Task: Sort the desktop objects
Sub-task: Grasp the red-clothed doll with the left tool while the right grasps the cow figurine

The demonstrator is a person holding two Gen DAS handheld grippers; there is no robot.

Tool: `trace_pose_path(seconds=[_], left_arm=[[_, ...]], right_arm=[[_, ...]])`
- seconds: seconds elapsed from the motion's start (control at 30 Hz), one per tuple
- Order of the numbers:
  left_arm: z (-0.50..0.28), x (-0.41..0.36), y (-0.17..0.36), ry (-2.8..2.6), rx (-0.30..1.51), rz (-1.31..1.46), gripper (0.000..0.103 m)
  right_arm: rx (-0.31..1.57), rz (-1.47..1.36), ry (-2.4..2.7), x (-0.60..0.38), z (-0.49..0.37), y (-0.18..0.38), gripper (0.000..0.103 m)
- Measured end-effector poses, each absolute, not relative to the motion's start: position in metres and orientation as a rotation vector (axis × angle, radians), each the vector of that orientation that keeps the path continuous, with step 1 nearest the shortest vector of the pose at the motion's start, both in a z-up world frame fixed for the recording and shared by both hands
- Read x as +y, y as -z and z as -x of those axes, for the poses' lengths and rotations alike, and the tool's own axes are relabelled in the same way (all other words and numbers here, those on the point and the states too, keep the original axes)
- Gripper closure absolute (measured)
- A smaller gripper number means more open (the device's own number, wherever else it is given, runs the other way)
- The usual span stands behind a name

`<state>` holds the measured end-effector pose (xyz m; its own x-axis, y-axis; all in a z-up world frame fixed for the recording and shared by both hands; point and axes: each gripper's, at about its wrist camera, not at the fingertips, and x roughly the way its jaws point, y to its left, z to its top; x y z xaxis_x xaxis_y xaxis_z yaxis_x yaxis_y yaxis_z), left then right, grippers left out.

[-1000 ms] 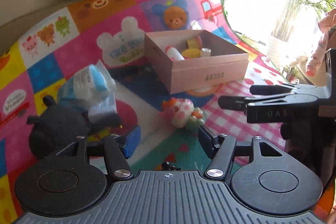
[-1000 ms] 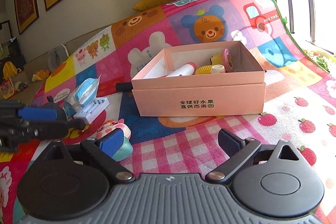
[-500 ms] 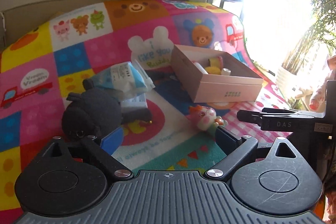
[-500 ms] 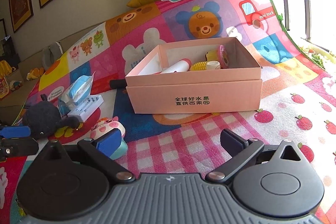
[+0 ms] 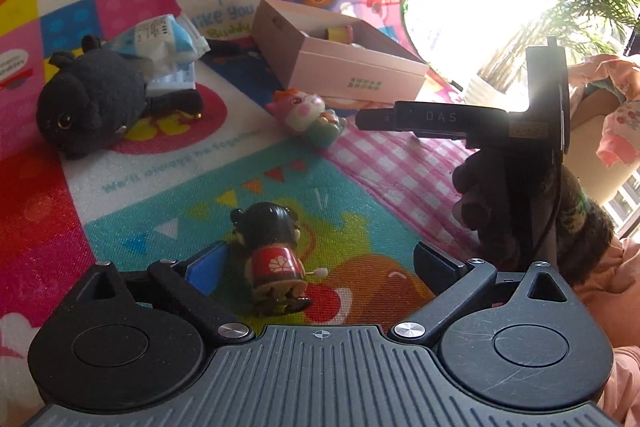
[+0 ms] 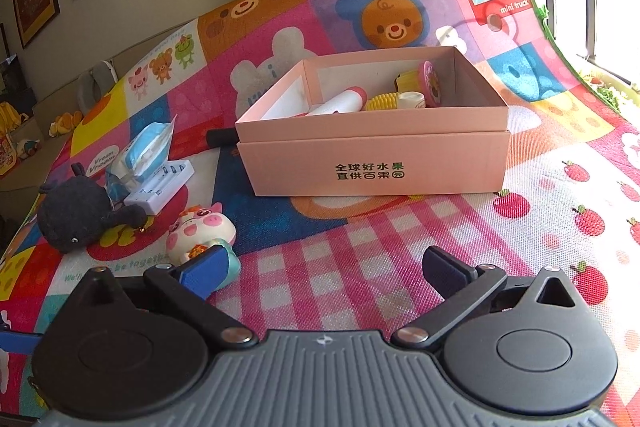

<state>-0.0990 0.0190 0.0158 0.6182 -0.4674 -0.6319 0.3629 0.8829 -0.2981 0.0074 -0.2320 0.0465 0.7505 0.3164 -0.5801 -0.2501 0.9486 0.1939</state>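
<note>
The doll point(image 5: 272, 251) stands near me on the mat point(image 5: 360, 187), just beside my left gripper's point(image 5: 324, 263) blue finger. Its jaws have just been opening and are wide, gripping nothing. I'd centre them on the doll's red body, then squeeze gently so it doesn't topple. My right gripper point(image 6: 320, 271) is wide and empty. The box point(image 6: 372, 167) waits far right.

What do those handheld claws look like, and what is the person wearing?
Each claw is black with a ribbed grey base, round pivot discs, silver screws, one blue pad and one dark pad. The right claw reads "DAS" on its finger. The sleeve is peach-pink.
</note>
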Motion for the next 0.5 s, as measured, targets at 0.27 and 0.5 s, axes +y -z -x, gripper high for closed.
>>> trace_pose_path(seconds=[0.27,0.5], left_arm=[[0.084,0.003,-0.012,0.527,0.759,0.166,0.002],[0.09,0.015,-0.017,0.437,0.752,0.097,0.002]], right_arm=[[0.707,-0.138,-0.302,-0.235,-0.015,-0.041,0.0],[0.702,-0.223,-0.336,-0.248,-0.015,-0.042,0.0]])
